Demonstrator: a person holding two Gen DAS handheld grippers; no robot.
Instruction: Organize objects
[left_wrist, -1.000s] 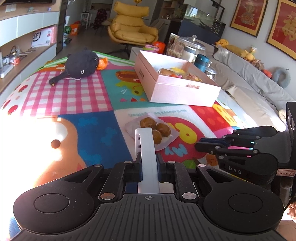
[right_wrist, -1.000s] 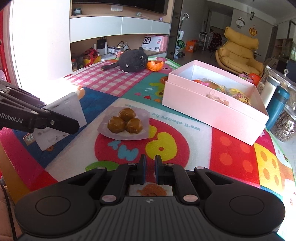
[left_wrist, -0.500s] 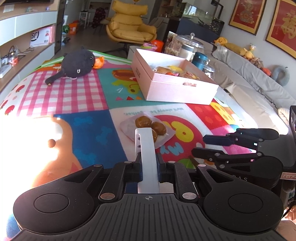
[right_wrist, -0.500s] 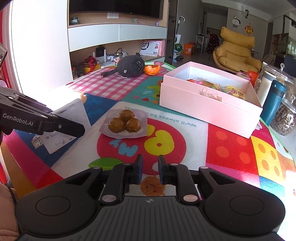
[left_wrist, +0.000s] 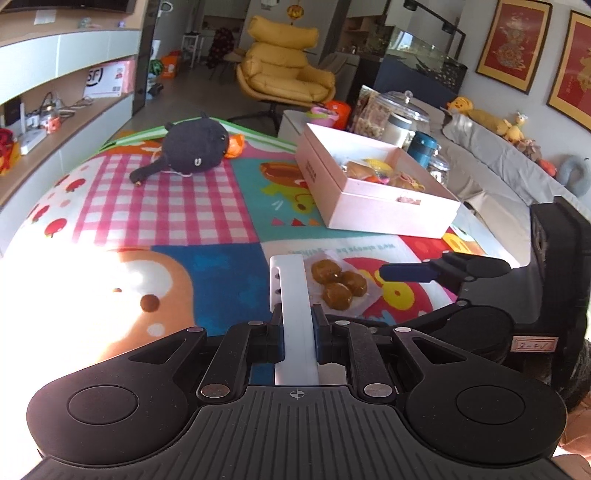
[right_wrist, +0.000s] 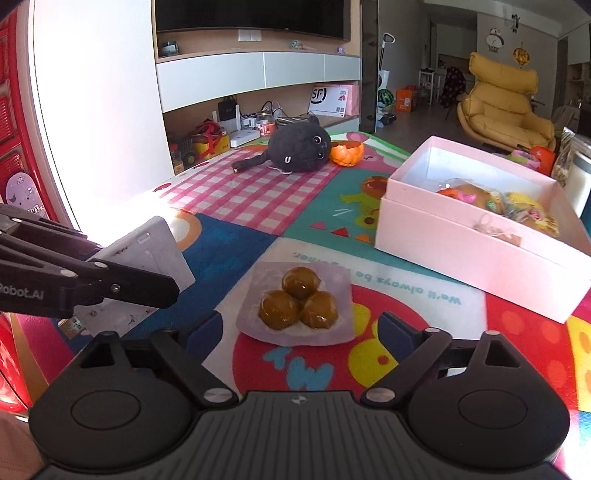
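Left gripper (left_wrist: 297, 325) clamped on white flat adapter (left_wrist: 291, 295). Right gripper (right_wrist: 301, 326) jaws opening, nothing between them. Just ahead: packet of three brown buns (right_wrist: 297, 301) on colourful mat (right_wrist: 243, 192). Pink box (right_wrist: 476, 236) right of it.

White flat plate (left_wrist: 293, 295), rectangular with small holes along one edge, is clamped edge-on above the play mat (left_wrist: 155, 206), tilted with its far end raised. Clear packet of three brown glazed buns (right_wrist: 297, 301) lies flat on the mat just beside the plate's far end, buns touching in a triangle. Pink open box (right_wrist: 476, 236) sits beyond the packet, holding wrapped snacks; a dark grey plush cat (right_wrist: 297, 149) lies on the pink checked patch, touching an orange pumpkin toy (right_wrist: 347, 151).
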